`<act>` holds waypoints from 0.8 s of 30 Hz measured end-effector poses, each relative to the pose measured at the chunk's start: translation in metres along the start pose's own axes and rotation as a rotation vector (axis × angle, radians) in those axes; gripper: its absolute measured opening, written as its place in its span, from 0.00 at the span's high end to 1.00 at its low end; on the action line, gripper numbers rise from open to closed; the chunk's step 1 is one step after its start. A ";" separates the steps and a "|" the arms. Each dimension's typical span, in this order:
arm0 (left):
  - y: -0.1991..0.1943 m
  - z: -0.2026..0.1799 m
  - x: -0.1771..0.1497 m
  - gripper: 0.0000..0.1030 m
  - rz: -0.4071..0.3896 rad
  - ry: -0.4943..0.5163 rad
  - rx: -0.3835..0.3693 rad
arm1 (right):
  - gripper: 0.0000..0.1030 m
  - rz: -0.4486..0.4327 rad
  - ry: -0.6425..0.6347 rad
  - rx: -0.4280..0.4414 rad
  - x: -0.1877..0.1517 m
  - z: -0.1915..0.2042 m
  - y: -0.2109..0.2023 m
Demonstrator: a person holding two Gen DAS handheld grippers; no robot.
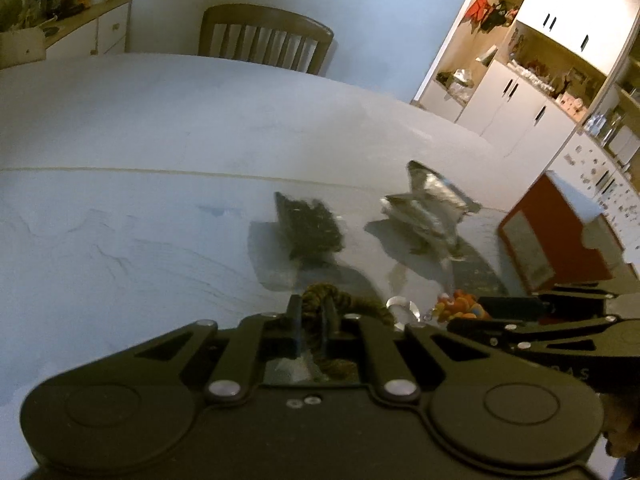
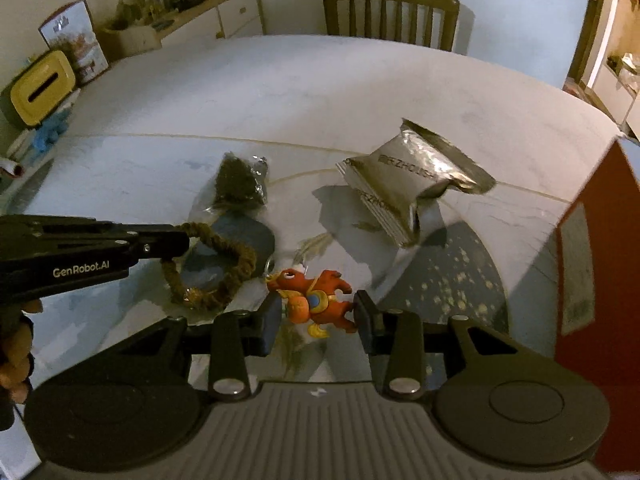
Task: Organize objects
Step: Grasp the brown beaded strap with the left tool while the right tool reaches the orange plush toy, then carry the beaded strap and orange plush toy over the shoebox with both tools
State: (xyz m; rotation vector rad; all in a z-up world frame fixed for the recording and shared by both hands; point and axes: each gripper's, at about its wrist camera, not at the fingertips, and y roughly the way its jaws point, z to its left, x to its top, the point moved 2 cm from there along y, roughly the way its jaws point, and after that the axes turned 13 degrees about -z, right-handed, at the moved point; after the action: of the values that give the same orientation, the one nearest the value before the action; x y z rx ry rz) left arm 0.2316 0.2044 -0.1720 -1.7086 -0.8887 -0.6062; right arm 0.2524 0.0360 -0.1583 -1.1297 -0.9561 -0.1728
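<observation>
Near the six o'clock edge of the tabletop (image 2: 280, 92), both hands are picking up small items to sort. The left gripper (image 2: 176, 242) is pinching a braided rope loop (image 2: 224, 268) with its fingers (image 1: 295, 320) fully closed on the cord; the loop is hanging from them, its lower end seemingly just off the glass. The right gripper (image 2: 316, 312) is holding its fingers (image 2: 269, 322) partly open around a red toy figure keychain (image 2: 314, 300); the pads are sitting against its two sides, so it looks gripped, though I cannot tell how firmly.

The grasp step appears to be finishing. Next, each item probably needs carrying to a container, likely the red box (image 2: 600, 264) at three o'clock, with the dangling loop kept clear of the toy's metal ring (image 2: 269, 268).

At twelve o'clock from the toy, a bag of dark bits (image 2: 240, 184) and a silver foil packet (image 2: 412, 184) are waiting. The packet is lying between the toy and the box, so the path may need to go over it.
</observation>
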 end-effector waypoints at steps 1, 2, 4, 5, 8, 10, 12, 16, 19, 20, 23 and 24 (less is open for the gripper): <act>-0.004 -0.003 0.000 0.94 -0.002 -0.007 -0.008 | 0.63 -0.002 0.009 0.000 0.000 -0.001 -0.006; -0.007 -0.006 0.001 0.94 0.002 -0.023 -0.022 | 0.63 -0.006 0.020 0.000 0.000 -0.002 -0.012; -0.014 -0.012 0.002 0.94 0.010 -0.049 -0.040 | 0.63 -0.016 0.030 0.001 0.000 -0.004 -0.026; -0.017 -0.016 0.003 0.94 0.008 -0.054 -0.050 | 0.63 -0.021 0.030 -0.001 -0.001 -0.005 -0.033; -0.028 -0.031 0.007 0.94 -0.011 -0.045 -0.072 | 0.63 -0.040 0.031 -0.001 -0.001 -0.008 -0.055; -0.036 -0.042 0.010 0.94 -0.030 -0.028 -0.082 | 0.63 -0.058 0.033 -0.003 -0.001 -0.012 -0.068; -0.045 -0.051 0.012 0.94 -0.056 -0.013 -0.085 | 0.63 -0.084 0.041 -0.012 -0.001 -0.018 -0.083; -0.055 -0.067 0.019 0.94 -0.072 -0.019 -0.094 | 0.63 -0.115 0.054 -0.024 -0.002 -0.033 -0.107; -0.059 -0.082 0.025 0.94 -0.066 -0.028 -0.116 | 0.63 -0.131 0.058 -0.039 -0.002 -0.046 -0.123; -0.060 -0.087 0.027 0.94 -0.063 -0.030 -0.122 | 0.63 -0.136 0.063 -0.044 -0.002 -0.052 -0.128; -0.062 -0.106 0.032 0.94 -0.063 -0.024 -0.136 | 0.63 -0.151 0.086 -0.052 -0.001 -0.071 -0.145; -0.063 -0.115 0.034 0.94 -0.067 -0.014 -0.140 | 0.63 -0.158 0.090 -0.052 -0.001 -0.077 -0.150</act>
State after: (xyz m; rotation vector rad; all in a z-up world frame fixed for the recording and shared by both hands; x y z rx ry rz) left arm 0.2051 0.1141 -0.0751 -1.8160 -0.9348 -0.7165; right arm 0.2105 -0.0965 -0.0631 -1.0852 -0.9652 -0.3755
